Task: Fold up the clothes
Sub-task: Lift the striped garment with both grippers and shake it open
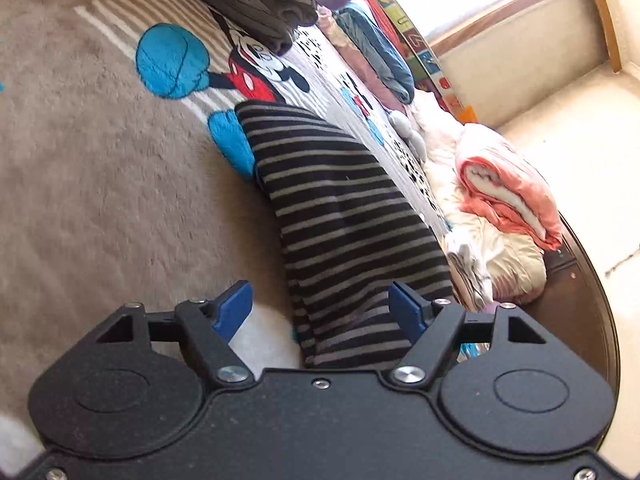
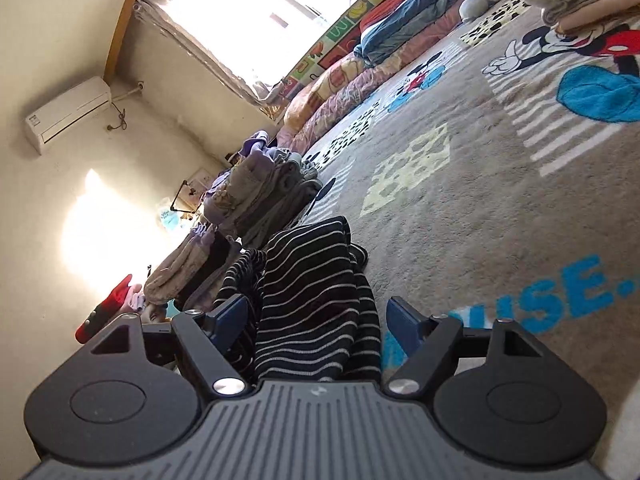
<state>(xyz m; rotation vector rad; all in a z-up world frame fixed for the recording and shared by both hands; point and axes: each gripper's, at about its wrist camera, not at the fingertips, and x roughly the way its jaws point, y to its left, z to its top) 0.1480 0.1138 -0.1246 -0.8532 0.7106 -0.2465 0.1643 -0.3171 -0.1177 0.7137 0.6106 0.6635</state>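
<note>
Left wrist view shows the striped garment, black with grey bands, lying as a long folded strip on the brown cartoon-print blanket; its long axis runs from just under the left gripper away toward the far middle of the picture, where its far end stops near the blue patches of the print. The left gripper's blue pads stand wide apart and press on nothing: the near end of the strip lies between and below them, closer to the right pad than to the left one. Right wrist view gives the same striped garment, here bunched and rumpled, rising between the open jaws of the right gripper and running straight ahead toward the stack of folded clothes at the far left. Its pads are also spread and free of the cloth, with a gap on each side, though the left one sits close to a loose striped fold. So each gripper is released, and each faces one end of the cloth along its length. By my judgement neither hand is clearly nearer; the next grasp depends on closing across the narrow width at each end. A pile of pink and cream bedding lies to the right, well apart.
</note>
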